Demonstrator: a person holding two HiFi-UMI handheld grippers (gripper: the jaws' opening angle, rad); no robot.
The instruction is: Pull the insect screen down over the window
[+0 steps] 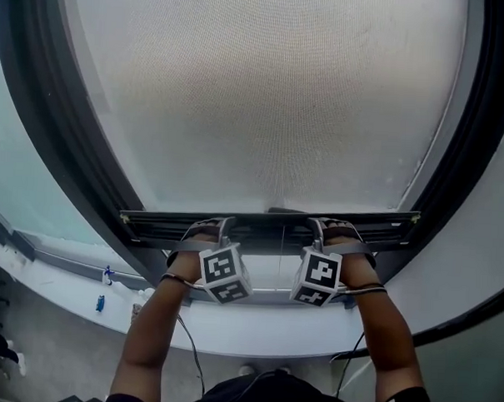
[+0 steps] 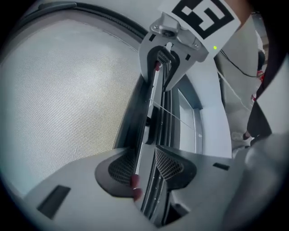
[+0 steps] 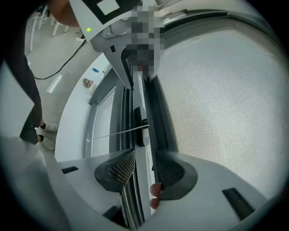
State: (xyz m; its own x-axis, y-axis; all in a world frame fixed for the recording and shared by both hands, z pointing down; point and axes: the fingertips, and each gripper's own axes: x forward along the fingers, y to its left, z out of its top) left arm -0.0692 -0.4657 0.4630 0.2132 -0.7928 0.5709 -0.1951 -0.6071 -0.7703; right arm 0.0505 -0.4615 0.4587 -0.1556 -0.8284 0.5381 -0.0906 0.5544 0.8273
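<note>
Grey fine-mesh insect screen: covers most of the pane between the sides of the frame; lower edge close above the sill.
Dark metal bottom bar of the screen: lies level across the window, low down, a little above the sill; caught between both pairs of jaws.
Left gripper: clamped on the bar, left of its middle; textured pads press on either side, jaws kept fairly wide by the bar.
Right gripper: clamped on the same bar, right of its middle; pads against it in the same way.
Black curved window frame: borders the mesh left and right.
White window sill: runs under the bar; small blue objects at its left end.
</note>
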